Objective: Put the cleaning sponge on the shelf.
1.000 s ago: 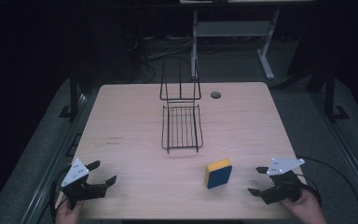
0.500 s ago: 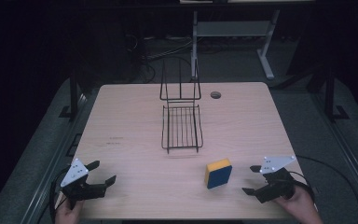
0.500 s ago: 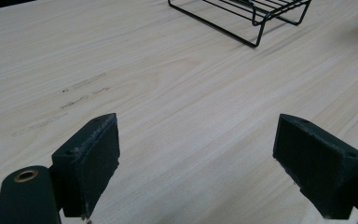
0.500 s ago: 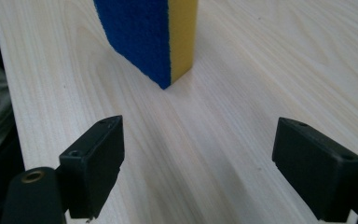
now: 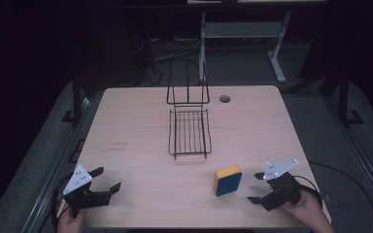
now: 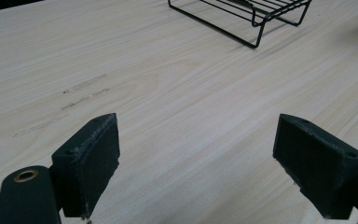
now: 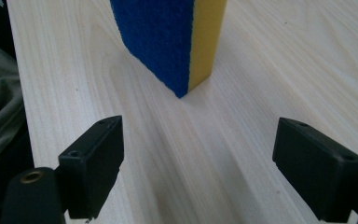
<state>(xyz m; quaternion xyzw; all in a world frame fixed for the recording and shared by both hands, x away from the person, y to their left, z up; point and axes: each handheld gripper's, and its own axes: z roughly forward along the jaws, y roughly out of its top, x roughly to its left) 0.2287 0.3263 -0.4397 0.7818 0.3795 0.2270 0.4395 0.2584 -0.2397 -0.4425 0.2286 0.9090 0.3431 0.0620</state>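
My right gripper (image 5: 261,189), jaws spread, faces the upright blue-and-yellow sponge (image 5: 227,180) just ahead, probably to straddle it; my left gripper (image 5: 106,178) waits spread, wire rack (image 5: 189,131) well beyond.

Dark room, pale wooden table (image 5: 141,121)

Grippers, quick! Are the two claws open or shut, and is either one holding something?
Left gripper: open, holding nothing.
Right gripper: open, holding nothing; the blue-and-yellow sponge stands just ahead of it.
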